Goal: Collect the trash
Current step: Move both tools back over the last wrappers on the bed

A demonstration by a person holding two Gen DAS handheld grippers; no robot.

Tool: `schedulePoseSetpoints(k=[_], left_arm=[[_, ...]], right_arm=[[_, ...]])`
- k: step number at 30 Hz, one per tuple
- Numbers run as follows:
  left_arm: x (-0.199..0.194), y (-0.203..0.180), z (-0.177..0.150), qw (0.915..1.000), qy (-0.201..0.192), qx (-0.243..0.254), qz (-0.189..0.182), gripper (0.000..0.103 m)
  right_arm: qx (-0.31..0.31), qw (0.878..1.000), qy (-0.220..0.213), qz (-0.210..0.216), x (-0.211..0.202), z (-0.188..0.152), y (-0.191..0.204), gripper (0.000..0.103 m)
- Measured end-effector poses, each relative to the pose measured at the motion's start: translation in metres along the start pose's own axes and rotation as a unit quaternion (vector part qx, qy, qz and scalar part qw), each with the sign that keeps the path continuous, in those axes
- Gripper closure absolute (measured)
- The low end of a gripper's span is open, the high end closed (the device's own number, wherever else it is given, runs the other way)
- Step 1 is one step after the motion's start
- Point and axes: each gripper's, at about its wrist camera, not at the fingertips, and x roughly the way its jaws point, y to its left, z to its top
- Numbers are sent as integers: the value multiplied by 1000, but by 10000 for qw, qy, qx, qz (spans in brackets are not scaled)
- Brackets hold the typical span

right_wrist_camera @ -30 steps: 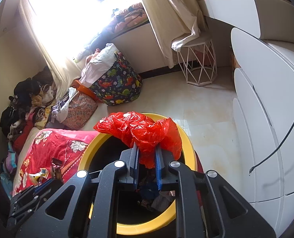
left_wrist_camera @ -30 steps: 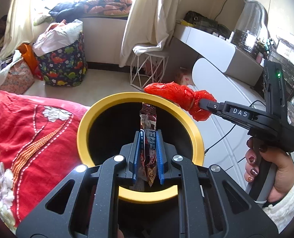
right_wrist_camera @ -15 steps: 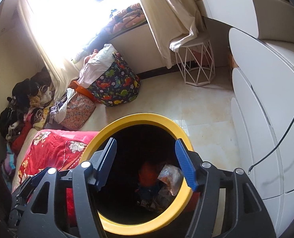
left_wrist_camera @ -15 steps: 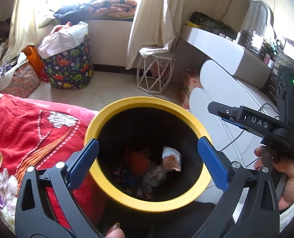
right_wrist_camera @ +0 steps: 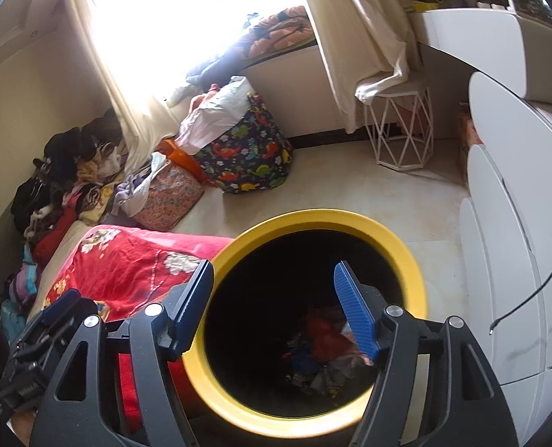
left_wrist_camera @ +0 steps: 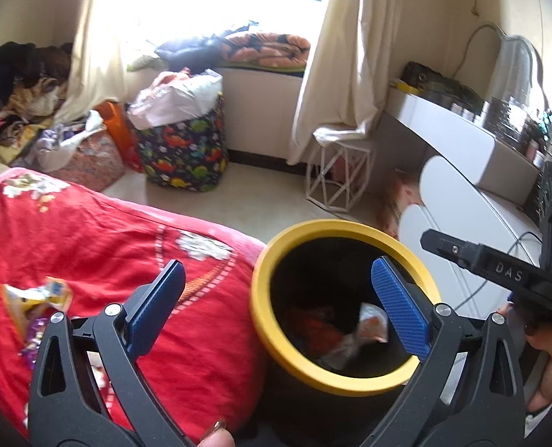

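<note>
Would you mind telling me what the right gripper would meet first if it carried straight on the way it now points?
The right gripper, open, points down into the yellow-rimmed bin. Going straight on, it would probably pass inside the rim and first meet the trash piled at the bottom, though the depth there is hard to judge.

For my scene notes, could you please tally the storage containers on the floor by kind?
Yellow-rimmed trash bin: 1
Dinosaur-print bag: 1
Pink floral bag: 1
White wire basket: 1
Total: 4
</note>
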Motion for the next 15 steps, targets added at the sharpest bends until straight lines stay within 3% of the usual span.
schedulePoseSetpoints(k=[15], left_arm=[[-30, 62, -5, 9971, -236, -397, 599, 11]], right_arm=[[-581, 9970, 106, 500, 11, -10, 68, 33]])
